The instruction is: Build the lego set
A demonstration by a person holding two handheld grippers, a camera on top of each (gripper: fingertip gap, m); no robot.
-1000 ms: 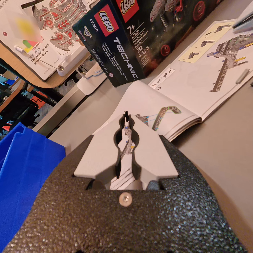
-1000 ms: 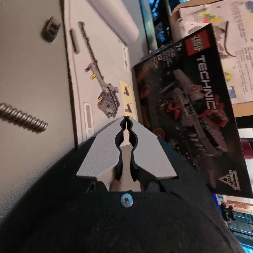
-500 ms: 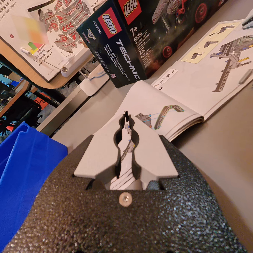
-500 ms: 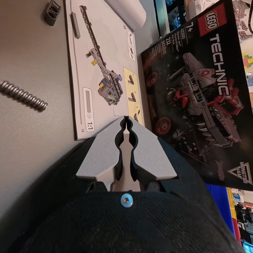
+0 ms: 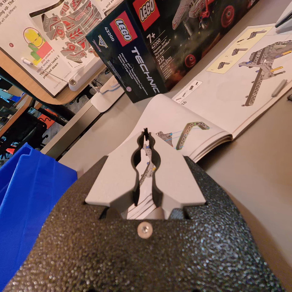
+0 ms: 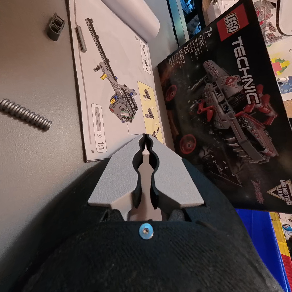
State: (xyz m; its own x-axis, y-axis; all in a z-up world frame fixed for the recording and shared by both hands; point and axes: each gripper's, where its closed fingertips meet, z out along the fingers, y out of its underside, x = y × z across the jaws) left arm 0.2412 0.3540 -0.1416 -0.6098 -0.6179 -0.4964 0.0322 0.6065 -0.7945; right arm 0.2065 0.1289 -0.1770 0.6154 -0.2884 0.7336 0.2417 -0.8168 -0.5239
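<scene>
In the left wrist view my left gripper (image 5: 146,134) is shut on a small black Lego piece (image 5: 146,132) that sticks out past its tips, above the open instruction booklet (image 5: 205,107). In the right wrist view my right gripper (image 6: 145,138) is shut and empty over the near edge of the booklet (image 6: 113,66). A grey axle (image 6: 81,38) lies on the page; it also shows in the left wrist view (image 5: 278,88). A dark grey two-hole connector (image 6: 55,28) and a grey ribbed spring-like piece (image 6: 25,113) lie on the table left of the booklet.
The black Lego box (image 5: 142,52) stands behind the booklet; it fills the right side of the right wrist view (image 6: 221,110). A blue bin (image 5: 23,197) stands at the left gripper's left. A printed sheet on a board (image 5: 47,39) is behind the box.
The right wrist view has drawn back and turned, so more of the booklet page and box show. The left gripper has shifted slightly and stays shut on the black piece.
</scene>
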